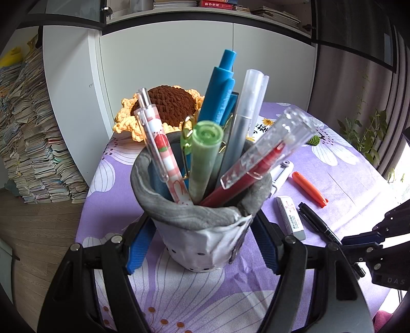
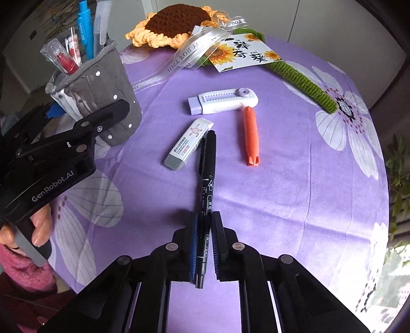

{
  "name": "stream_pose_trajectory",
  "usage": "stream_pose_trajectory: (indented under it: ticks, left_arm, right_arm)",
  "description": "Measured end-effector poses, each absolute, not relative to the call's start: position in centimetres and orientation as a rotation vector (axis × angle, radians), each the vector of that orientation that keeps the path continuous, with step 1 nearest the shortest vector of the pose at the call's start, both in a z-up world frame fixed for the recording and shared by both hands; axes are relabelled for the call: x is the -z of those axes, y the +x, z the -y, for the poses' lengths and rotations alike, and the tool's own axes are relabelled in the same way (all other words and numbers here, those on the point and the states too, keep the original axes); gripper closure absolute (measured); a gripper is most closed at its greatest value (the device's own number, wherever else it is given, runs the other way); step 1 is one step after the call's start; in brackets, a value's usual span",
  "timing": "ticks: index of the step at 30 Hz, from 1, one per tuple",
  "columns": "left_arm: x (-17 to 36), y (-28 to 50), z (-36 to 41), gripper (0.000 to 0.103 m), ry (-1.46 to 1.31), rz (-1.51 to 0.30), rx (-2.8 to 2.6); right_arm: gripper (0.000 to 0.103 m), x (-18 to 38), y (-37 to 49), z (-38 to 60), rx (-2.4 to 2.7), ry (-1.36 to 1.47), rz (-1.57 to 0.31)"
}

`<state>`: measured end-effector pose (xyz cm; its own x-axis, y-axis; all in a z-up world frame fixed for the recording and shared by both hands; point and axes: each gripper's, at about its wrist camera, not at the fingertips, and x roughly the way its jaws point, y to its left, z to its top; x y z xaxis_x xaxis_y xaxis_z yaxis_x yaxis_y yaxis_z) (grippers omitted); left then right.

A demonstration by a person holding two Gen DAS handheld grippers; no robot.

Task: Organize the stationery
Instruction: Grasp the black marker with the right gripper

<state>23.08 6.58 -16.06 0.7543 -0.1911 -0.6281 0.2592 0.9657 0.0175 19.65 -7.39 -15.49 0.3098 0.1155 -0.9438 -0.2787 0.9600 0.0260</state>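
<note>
A grey fabric pen holder [image 1: 202, 230] with several pens stands on the purple cloth; my left gripper [image 1: 202, 246] is shut on its base. It also shows in the right wrist view [image 2: 102, 84] at upper left. My right gripper [image 2: 205, 246] is shut on a black marker [image 2: 207, 179] that lies along the cloth, its far end by a white eraser [image 2: 188, 143]. An orange pen [image 2: 251, 135] and a white-lilac correction tape [image 2: 223, 101] lie beyond. The marker [image 1: 317, 222], eraser [image 1: 290, 217] and orange pen [image 1: 308, 188] show right of the holder in the left wrist view.
A crocheted sunflower [image 2: 176, 23] with ribbon, card [image 2: 246, 53] and green stem [image 2: 302, 79] lies at the table's far side. A white cabinet [image 1: 166, 59] stands behind, stacked books [image 1: 33, 133] on the floor at left. A plant [image 1: 369, 133] is at right.
</note>
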Motion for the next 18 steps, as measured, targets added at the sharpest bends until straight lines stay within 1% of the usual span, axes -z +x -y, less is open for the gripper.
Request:
stream_pose_trajectory:
  ticks: [9,12,13,15,17,18]
  left_arm:
    - [15.9,23.0,-6.5,0.03,0.109,-0.665,0.248]
    - [15.7,23.0,-6.5,0.029,0.11,-0.663,0.249]
    - [15.7,23.0,-6.5,0.029,0.109,-0.663,0.249]
    - [15.8,23.0,-6.5,0.029,0.109,-0.664,0.249]
    - [15.7,23.0,-6.5,0.029,0.109,-0.663,0.249]
    - [15.8,23.0,-6.5,0.029,0.11,-0.663,0.249]
  right_arm:
    - [0.092,15.2,17.9,11.8,-0.253,-0.207,-1.328]
    - [0.091,14.5,18.2,12.7,-0.236,-0.185,-1.322]
    - [0.089,14.2,18.4,12.7,-0.236,-0.177,-1.304]
    - [0.074,13.9,19.1,12.6,-0.235,-0.176,-1.278]
    - [0.069,14.2,19.8,11.0,-0.234,-0.182,-1.276]
    - [0.069,14.3,20.2,10.9,-0.236,-0.179,-1.276]
